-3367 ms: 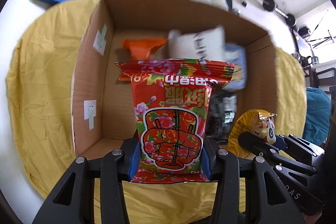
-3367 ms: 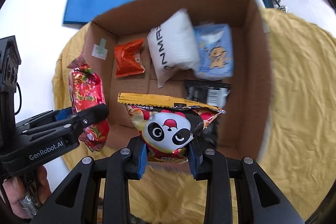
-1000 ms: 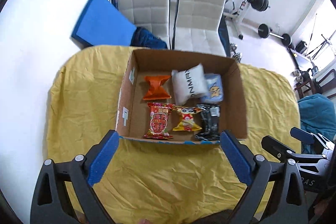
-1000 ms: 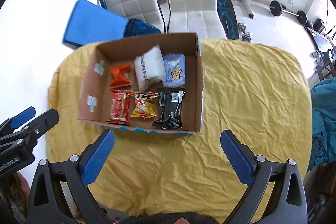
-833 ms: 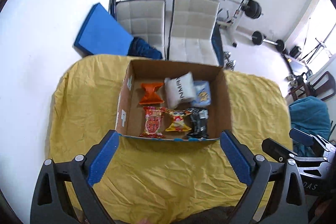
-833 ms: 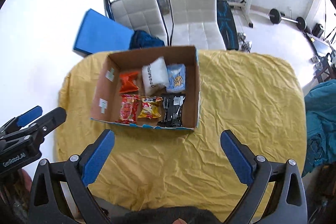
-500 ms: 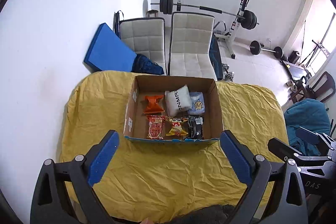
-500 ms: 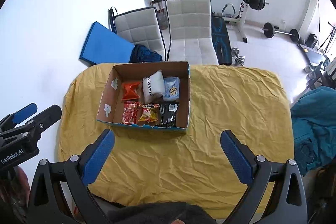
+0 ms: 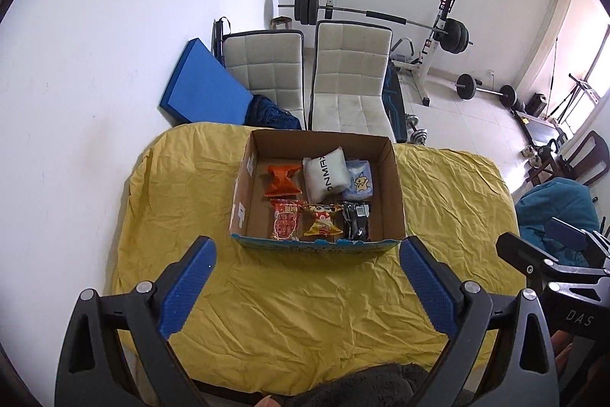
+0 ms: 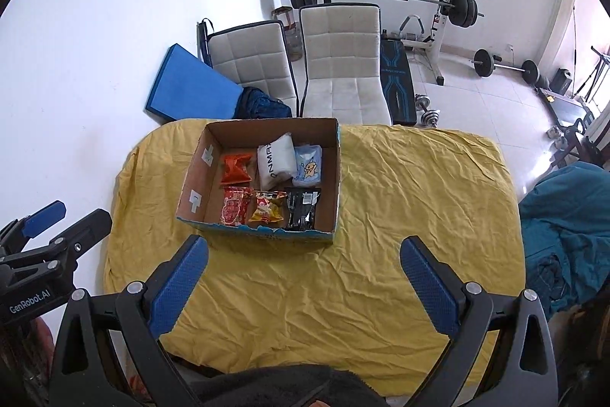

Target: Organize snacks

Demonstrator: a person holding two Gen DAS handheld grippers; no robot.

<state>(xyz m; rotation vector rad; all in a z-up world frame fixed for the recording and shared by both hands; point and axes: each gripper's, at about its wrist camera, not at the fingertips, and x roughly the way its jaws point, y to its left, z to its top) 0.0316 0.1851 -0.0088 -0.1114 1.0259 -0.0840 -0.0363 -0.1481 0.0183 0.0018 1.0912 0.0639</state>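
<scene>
A cardboard box (image 9: 394, 201) (image 10: 194, 178) stands on the yellow-covered table (image 9: 305, 300) (image 10: 400, 201). Inside lie several snack packs: a red floral pack (image 9: 286, 224) (image 10: 234, 210), a yellow panda pack (image 9: 322, 220) (image 10: 267, 206), a black pack (image 9: 356, 220) (image 10: 301, 208), an orange pack (image 9: 281, 180) (image 10: 235, 167), a white pack (image 9: 326, 172) (image 10: 275, 161) and a pale blue pack (image 9: 358, 180) (image 10: 308, 166). My left gripper (image 9: 307, 287) and right gripper (image 10: 303, 285) hang open and empty, high above the table's near side, well back from the box.
Two white chairs (image 9: 347, 75) (image 10: 339, 63) stand behind the table, with a blue mat (image 9: 202, 90) against the wall and a barbell rack (image 9: 438, 25) beyond. A teal heap (image 10: 564, 235) lies at the right. A dark garment (image 10: 282, 388) shows at the bottom edge.
Both grippers let go of the red floral and panda packs, which now lie in the box's front row. Both then opened wide and pulled up and back from the table.
</scene>
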